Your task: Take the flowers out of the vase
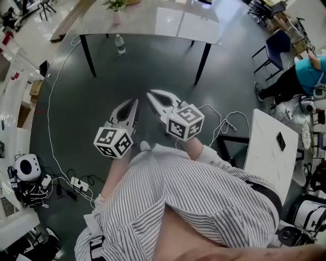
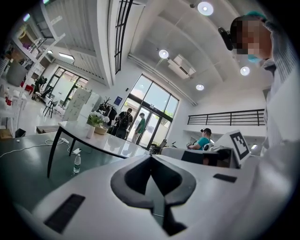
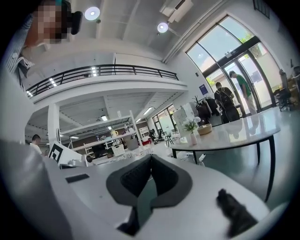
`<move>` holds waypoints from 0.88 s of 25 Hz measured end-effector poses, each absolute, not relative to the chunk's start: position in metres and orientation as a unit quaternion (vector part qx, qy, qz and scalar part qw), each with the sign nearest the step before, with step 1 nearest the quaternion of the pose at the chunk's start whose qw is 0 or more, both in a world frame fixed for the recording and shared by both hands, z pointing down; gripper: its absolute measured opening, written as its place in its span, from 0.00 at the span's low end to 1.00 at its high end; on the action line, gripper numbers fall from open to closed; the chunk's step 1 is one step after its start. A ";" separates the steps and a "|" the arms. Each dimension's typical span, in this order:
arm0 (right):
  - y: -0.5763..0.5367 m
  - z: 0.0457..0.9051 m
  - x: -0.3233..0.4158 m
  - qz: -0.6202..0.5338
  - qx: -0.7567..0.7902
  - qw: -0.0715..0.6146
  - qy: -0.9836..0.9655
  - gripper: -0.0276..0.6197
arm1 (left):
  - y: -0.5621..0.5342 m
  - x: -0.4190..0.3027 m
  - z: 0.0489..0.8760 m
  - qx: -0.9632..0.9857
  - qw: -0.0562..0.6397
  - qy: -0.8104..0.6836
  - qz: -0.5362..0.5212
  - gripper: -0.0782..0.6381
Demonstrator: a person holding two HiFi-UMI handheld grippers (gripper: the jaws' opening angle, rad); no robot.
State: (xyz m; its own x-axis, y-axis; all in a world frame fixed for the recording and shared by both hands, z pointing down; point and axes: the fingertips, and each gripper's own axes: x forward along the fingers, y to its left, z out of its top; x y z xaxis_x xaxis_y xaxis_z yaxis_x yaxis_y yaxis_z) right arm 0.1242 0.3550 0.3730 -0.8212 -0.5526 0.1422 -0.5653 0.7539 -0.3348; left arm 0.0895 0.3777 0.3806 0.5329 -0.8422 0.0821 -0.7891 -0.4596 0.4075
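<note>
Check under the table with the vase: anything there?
A water bottle stands on the floor under the table, a white cable trailing nearby. Its top hides the floor farther back.

On table (image 1: pixel 147 23), vase (image 1: pixel 116 17) with flowers (image 1: pixel 115 4); bottle (image 1: pixel 120 45) under table.

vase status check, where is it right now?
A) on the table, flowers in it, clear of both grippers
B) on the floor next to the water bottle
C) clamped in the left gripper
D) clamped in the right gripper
A: the vase stands on the table with the flowers in it, while the left gripper and right gripper are shut, empty and well short of the table.
</note>
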 end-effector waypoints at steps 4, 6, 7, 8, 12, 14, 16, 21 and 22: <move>0.333 0.370 0.101 0.174 0.304 0.017 -0.936 0.07 | 0.351 0.072 0.374 0.861 0.196 -0.465 -0.069 0.12; 0.325 0.373 0.096 0.180 0.308 0.020 -0.934 0.06 | 0.343 0.069 0.376 0.862 0.200 -0.461 -0.070 0.12; 0.322 0.375 0.093 0.182 0.308 0.022 -0.933 0.06 | 0.339 0.067 0.378 0.862 0.204 -0.459 -0.071 0.12; 0.319 0.376 0.089 0.183 0.308 0.023 -0.933 0.06 | 0.336 0.063 0.380 0.862 0.207 -0.458 -0.071 0.12; 0.304 0.384 0.075 0.190 0.309 0.028 -0.932 0.07 | 0.320 0.045 0.385 0.858 0.213 -0.461 -0.075 0.12; 0.296 0.387 0.071 0.190 0.307 0.030 -0.932 0.06 | 0.311 0.039 0.387 0.857 0.218 -0.462 -0.076 0.12; 0.285 0.389 0.066 0.191 0.303 0.031 -0.933 0.06 | 0.302 0.033 0.389 0.854 0.223 -0.462 -0.080 0.12; 0.250 0.392 0.048 0.191 0.292 0.032 -0.937 0.06 | 0.270 0.022 0.395 0.850 0.227 -0.469 -0.074 0.12; 0.241 0.394 0.045 0.191 0.291 0.033 -0.937 0.07 | 0.262 0.020 0.396 0.851 0.226 -0.468 -0.073 0.12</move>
State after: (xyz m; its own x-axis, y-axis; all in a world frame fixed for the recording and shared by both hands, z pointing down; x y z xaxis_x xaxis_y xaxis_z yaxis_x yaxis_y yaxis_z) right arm 0.0452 0.2409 0.3940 -0.8285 -0.5326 0.1730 -0.5579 0.7581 -0.3377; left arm 0.0203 0.2619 0.3961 0.5511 -0.8298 0.0879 -0.7638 -0.4592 0.4536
